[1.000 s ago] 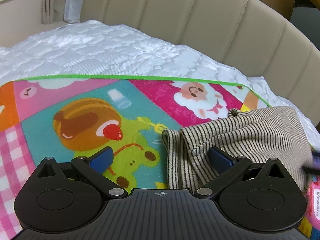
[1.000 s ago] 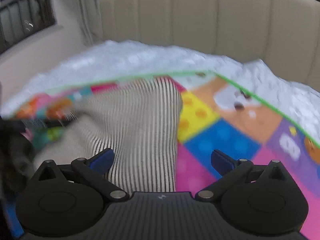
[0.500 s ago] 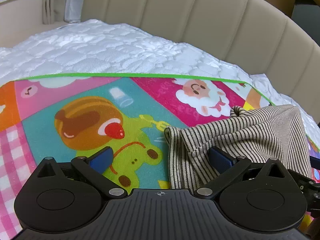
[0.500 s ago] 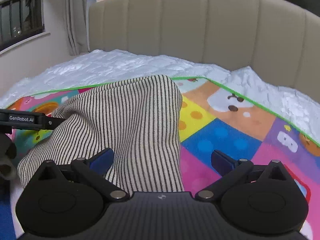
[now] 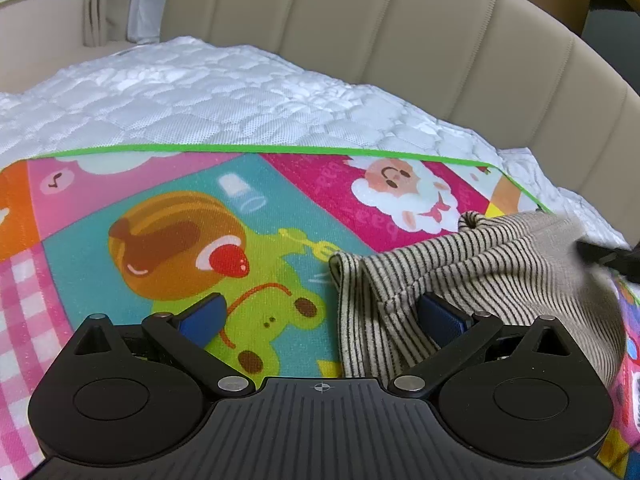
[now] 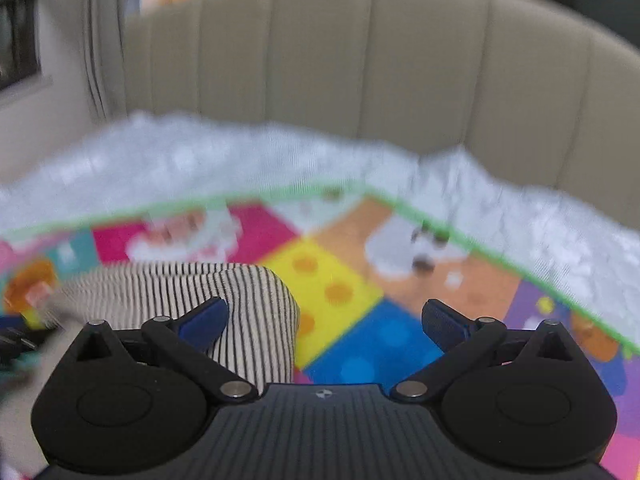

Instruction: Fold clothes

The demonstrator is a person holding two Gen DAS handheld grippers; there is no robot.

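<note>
A beige padded headboard [image 5: 420,40] curves behind a white quilted mattress [image 5: 200,96].

Striped garment [image 5: 472,264]: beige ground, thin dark stripes.

Play mat [image 5: 160,216]: green border; panels in pink, teal, magenta, orange, pink-white check; cartoon sheep white with a pink face. In the right wrist view, yellow panel with orange dots, blue and purple panels.

Quilted cover [image 5: 200,96]: white.

Headboard [image 5: 400,36]: beige, vertical channels.

Left hand-held gripper [image 5: 320,316]: black body, blue pads [image 5: 202,316].
</note>
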